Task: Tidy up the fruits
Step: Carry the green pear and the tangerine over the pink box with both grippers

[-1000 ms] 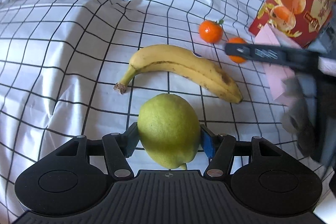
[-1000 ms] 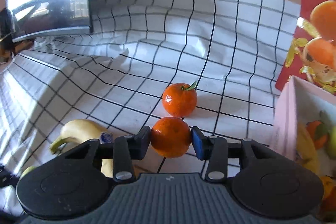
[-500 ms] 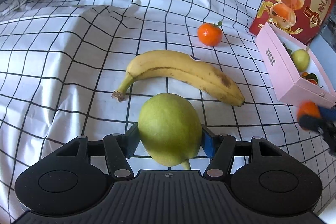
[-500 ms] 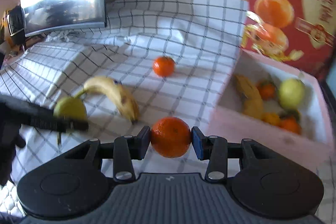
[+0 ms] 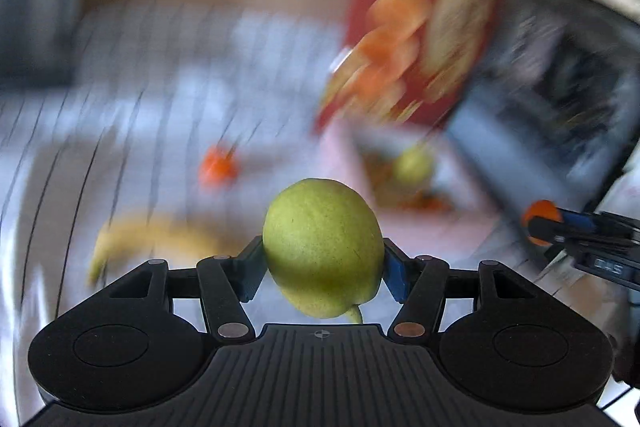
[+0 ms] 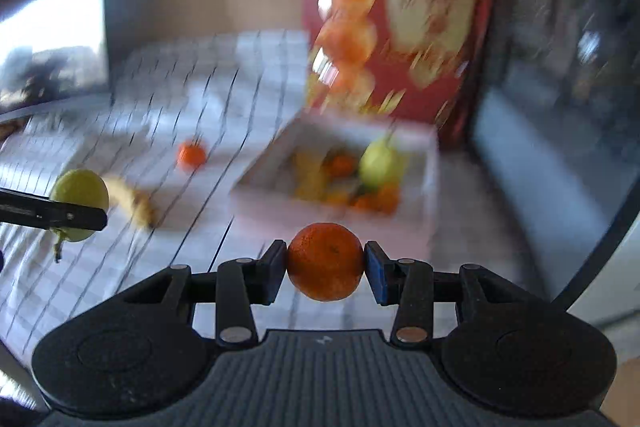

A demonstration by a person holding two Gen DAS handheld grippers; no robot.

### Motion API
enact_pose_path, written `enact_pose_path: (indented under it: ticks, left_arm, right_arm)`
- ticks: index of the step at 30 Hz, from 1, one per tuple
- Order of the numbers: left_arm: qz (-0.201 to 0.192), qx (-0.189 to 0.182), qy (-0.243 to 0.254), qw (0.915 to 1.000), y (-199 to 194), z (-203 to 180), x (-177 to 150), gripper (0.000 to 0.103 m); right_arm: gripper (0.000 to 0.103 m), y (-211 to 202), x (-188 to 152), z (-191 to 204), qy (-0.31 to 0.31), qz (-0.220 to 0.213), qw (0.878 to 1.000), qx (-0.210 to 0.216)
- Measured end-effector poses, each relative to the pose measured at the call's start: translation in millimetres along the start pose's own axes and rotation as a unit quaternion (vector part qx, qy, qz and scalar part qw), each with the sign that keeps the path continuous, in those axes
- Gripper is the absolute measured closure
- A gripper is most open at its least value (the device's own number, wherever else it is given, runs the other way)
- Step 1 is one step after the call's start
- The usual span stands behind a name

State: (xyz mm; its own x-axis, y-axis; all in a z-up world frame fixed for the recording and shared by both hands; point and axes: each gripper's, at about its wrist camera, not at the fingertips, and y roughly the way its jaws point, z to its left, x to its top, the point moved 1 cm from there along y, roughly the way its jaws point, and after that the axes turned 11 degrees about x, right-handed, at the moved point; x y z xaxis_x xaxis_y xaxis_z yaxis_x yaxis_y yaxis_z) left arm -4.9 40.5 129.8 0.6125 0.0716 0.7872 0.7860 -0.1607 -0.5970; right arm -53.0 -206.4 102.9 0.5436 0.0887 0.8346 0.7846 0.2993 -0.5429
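We hold a piece of fruit in each of our two tongs, both lifted clear of the checked cloth (image 6: 224, 107); the background smears with blur in both views, while the tools and their loads read sharp. Our left gripper (image 5: 322, 263) is clamped on a green pear (image 5: 322, 247), its blue pads pressing on either flank and the stem hanging at the bottom; from the right wrist view the same pear (image 6: 80, 189) shows at the far left edge, pinched by a dark finger across its middle. Our right gripper (image 6: 325, 269) is closed on a mandarin (image 6: 325, 261), the pads touching it left and right; from the left wrist view that mandarin (image 5: 540, 215) appears small at the right edge, caught at the tip of the other tool. On the cloth a banana (image 6: 134, 201) lies near the held pear, and a second mandarin (image 6: 192, 155) sits beyond it, well apart from both tongs. A pale pink box (image 6: 430, 163) stands ahead of the right gripper, already holding another pear (image 6: 380, 165), several orange fruits and something yellow we cannot make out; behind the box, touching or just beside it, rises a red carton (image 6: 400, 27) printed with oranges.
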Motion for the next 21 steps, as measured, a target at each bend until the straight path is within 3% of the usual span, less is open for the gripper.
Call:
enact_pose_path:
  ticks: [4, 8, 11, 14, 21]
  left_arm:
    - [-0.088, -0.045, 0.035, 0.9945, -16, -32, 68, 0.038]
    - [-0.112, -0.057, 0.037, 0.9914, 1, -57, 122, 0.038]
    - [-0.074, -0.051, 0.031, 0.9954, 32, -71, 141, 0.038]
    - [-0.012, -0.055, 0.028, 0.998, 77, -79, 140, 0.038]
    - [0.1, -0.038, 0.077, 0.9913, 165, -98, 85, 0.038]
  right_arm:
    - [0.061, -38, 52, -16, -0.019, -0.091, 0.995, -0.028]
    - [0.061, -60, 101, -28, -0.03, -0.159, 0.986, -0.042]
    - [0.061, -62, 122, -34, -0.036, -0.183, 0.981, -0.053]
    - [0.061, -53, 126, -42, -0.025, -0.177, 0.983, -0.049]
    - [0.061, -14, 98, -56, 0.002, -0.116, 0.992, -0.05]
